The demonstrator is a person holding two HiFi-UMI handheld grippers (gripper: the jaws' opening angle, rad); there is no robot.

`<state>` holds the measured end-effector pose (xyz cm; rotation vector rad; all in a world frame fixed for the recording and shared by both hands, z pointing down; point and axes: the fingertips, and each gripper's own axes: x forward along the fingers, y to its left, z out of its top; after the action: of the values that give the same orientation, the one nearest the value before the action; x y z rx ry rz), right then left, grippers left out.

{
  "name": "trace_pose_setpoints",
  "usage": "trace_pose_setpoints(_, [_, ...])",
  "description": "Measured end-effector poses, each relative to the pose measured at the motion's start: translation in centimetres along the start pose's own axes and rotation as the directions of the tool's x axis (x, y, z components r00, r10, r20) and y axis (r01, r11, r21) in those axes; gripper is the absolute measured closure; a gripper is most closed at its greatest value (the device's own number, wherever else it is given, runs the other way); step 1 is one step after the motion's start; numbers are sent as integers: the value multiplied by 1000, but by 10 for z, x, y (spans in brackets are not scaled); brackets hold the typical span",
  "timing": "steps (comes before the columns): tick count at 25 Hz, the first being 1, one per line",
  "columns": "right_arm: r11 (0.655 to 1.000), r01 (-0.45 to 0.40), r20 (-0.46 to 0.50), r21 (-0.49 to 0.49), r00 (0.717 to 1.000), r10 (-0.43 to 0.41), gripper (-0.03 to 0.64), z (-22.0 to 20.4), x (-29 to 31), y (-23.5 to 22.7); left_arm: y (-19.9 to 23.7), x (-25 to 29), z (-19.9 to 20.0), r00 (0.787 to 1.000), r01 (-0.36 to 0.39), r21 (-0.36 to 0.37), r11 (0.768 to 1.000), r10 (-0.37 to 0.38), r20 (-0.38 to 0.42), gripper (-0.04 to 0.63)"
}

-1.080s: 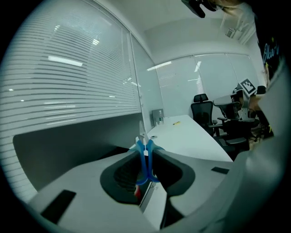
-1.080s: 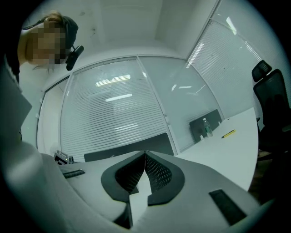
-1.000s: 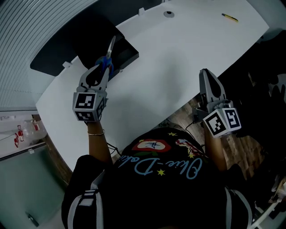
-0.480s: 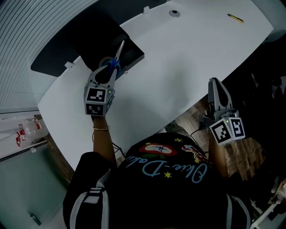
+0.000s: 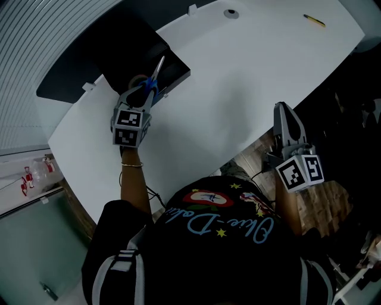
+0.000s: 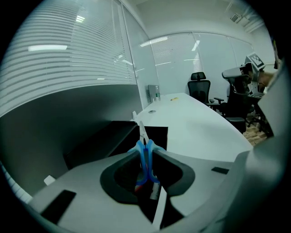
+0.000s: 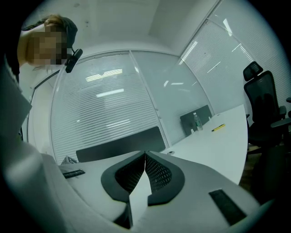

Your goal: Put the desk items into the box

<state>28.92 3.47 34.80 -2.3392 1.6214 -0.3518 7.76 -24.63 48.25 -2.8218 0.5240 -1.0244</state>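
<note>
Scissors point(image 5: 153, 76) with blue handles are pinched between the left gripper's point(image 5: 141, 98) jaws. The handles are clamped at the jaw tips, and the blades point ahead over the black box point(image 5: 177, 70) at the white desk's point(image 5: 250, 71) edge. That forearm reaches forward, with the gripper tilted downward. The right gripper point(image 5: 283, 110) hovers level off the desk's near edge, its jaws pressed together on nothing.

A white desk point(image 5: 238, 77) carries an open black box point(image 5: 178, 70) at its back edge. A round grey disc point(image 5: 230, 13) sits near the box, further along that edge. A yellow pencil point(image 5: 314, 21) lies well beyond the disc, far from the box.
</note>
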Motion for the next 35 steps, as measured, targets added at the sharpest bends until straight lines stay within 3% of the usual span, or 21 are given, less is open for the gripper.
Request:
trace_pose_setpoints(8, [1000, -6, -12, 5, 1000, 6, 603, -2, 6, -1, 6, 23, -6, 997, 0, 61, 998, 5, -81, 479])
trace_pose_setpoints(13, [1000, -6, -14, 10, 1000, 6, 603, -1, 8, -6, 2, 32, -12, 992, -2, 157, 988, 22, -127, 477])
trace_pose_setpoints(23, [1000, -22, -19, 14, 1000, 23, 603, -2, 14, -4, -2, 29, -2, 996, -1, 179, 984, 18, -93, 471])
trace_pose_setpoints(28, [999, -33, -15, 21, 999, 34, 603, -2, 16, -2, -2, 25, 5, 998, -5, 144, 990, 14, -62, 456])
trace_pose_setpoints(31, [999, -45, -18, 24, 999, 45, 603, -3, 19, 1, -2, 16, 11, 1000, -5, 19, 1000, 5, -4, 428])
trace_pose_setpoints(33, [998, -55, -20, 21, 998, 56, 603, -3, 20, 3, -1, 9, 14, 998, 3, -93, 996, 3, 65, 426])
trace_pose_setpoints(35, [997, -69, -19, 19, 997, 69, 603, -1, 22, 6, -2, 0, 18, 993, 5, -148, 989, 13, 116, 426])
